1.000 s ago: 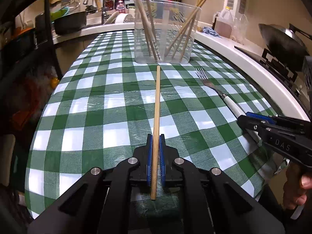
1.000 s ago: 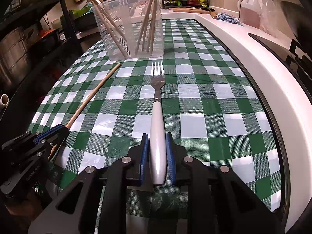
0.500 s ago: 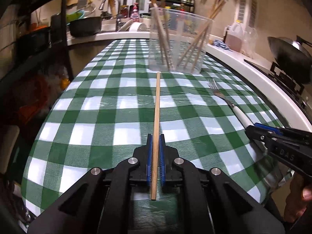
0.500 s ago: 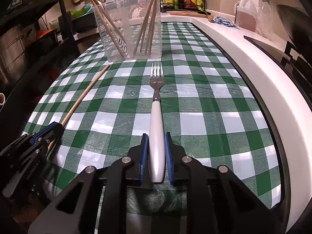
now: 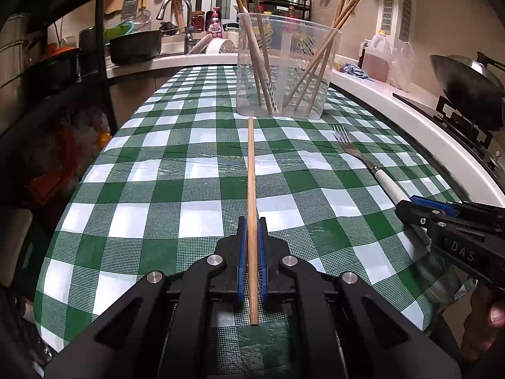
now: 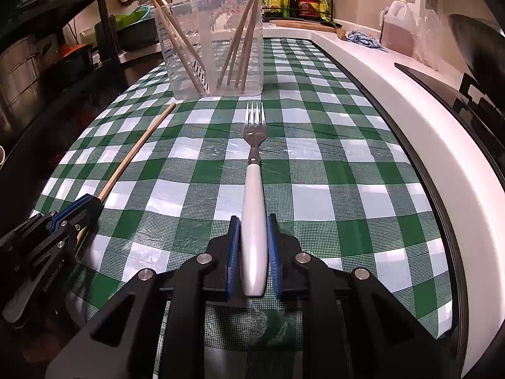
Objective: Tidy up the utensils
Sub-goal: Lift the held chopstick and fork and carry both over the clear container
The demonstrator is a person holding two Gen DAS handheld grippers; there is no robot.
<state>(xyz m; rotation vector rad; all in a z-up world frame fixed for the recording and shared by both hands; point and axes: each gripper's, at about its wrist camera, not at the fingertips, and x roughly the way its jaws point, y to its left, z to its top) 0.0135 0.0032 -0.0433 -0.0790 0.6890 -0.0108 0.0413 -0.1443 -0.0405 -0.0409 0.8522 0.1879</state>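
L gripper (image 5: 252, 246) clenched on chopstick (image 5: 251, 189), gripped near rear end; long shaft runs fwd over cloth (image 5: 142, 195), tip just short of bin (image 5: 287, 63). R gripper (image 6: 254, 243) clamped on fork (image 6: 254, 170) by white handle, tines fwd, aimed at bin too. Whether either piece has cleared the cloth: cannot tell.

Risks, judged from this state:
- Chopstick held far back, so long lever ahead of pads. Likely to pivot or droop on lift; tip may strike bin wall instead of clearing rim.
- Thin round shaft betw. flat pads: may roll or slip if wrist tilts fast.
- Fork handle smooth, tapered, glossy: may slide out fwd when pointed down into bin. Heavier tine end adds pull.
- Bin clear plastic, prob. light; a knock from either tip may shove or tip it, spilling sticks inside.
- Sticks already in bin lean crosswise, tops fanned out; incoming piece may snag or ride on them and not drop.
- Both grippers near each other, same target: clash likely if both go in at once. Better one at a time.

Surroundings: white counter edge (image 6: 394, 94) along R side, wok (image 5: 467, 91) and stove beyond; oil jug (image 5: 375, 57) and blue rag (image 6: 366, 39) at far R; sink, tap (image 5: 176, 9), pot (image 5: 135, 45) at far L; dark rack (image 5: 101, 47) on L. Path to bin across cloth unobstructed; only bin's tall rim and leaning sticks stand in way.
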